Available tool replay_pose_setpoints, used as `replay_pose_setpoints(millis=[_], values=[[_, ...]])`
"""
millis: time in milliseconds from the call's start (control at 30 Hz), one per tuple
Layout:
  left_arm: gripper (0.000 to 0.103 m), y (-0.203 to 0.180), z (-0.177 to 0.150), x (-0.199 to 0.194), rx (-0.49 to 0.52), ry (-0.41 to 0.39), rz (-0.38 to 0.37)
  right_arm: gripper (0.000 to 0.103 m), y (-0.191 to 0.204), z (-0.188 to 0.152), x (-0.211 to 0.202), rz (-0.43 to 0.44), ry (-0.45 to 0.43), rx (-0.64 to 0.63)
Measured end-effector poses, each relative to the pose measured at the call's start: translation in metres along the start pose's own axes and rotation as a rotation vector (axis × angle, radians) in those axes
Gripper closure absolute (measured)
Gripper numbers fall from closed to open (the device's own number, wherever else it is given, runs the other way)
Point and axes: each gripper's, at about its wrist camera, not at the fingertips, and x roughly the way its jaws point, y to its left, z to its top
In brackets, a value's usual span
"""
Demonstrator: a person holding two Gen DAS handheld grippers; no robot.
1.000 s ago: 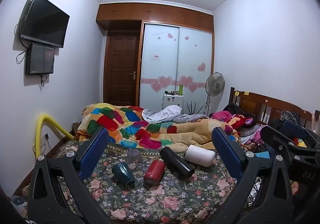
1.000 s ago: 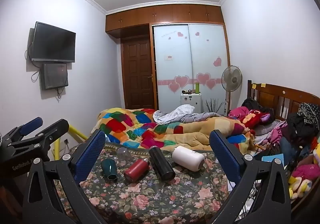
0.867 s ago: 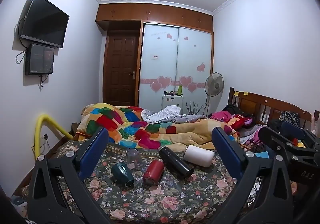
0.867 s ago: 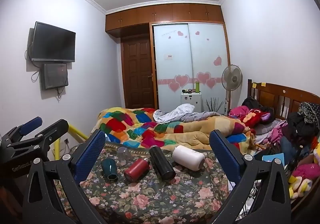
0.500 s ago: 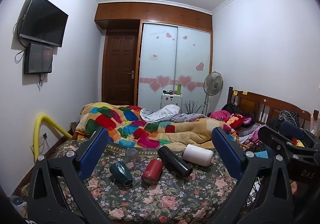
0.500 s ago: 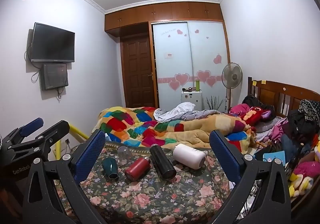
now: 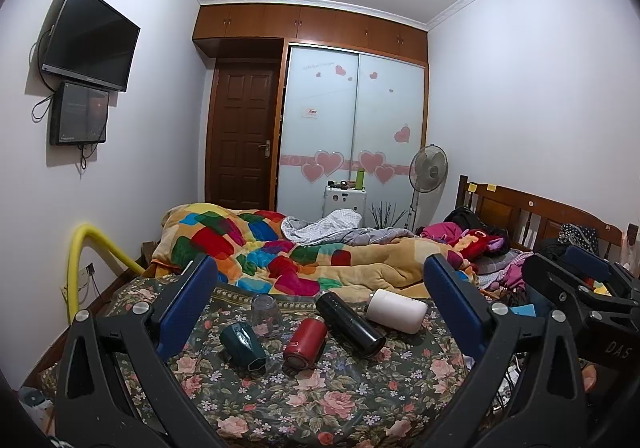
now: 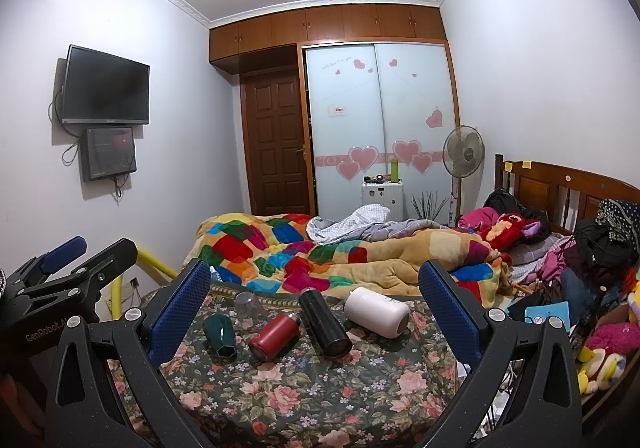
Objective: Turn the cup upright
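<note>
We see 5 cups on the flowery cloth [image 7: 340, 400]. The green cup [image 7: 243, 345], red cup [image 7: 301, 342], black cup [image 7: 349, 323] and white cup [image 7: 396, 310] lie on their sides. The clear cup [image 7: 265, 309] stands upside down behind the green one. Our left gripper [image 7: 320, 308] and right gripper [image 8: 316, 308] are wide open, holding nothing, above the cloth.

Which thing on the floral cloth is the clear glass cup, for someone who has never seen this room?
Find the floral cloth below the patchwork quilt. Along it lie a white bottle, a black flask, a red flask and a dark green cup. The clear glass cup stands mouth-down behind the green one, the only see-through item.
</note>
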Motion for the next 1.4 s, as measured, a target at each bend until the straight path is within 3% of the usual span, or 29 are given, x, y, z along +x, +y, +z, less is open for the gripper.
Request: replay_pose_setpoints(millis=[1400], values=[[0.000,-0.0040,0.0012,-0.0019,-0.004,-0.005,0.004,0.000,0.0014,0.0008,-0.0002,-0.001,-0.001,-0.006]])
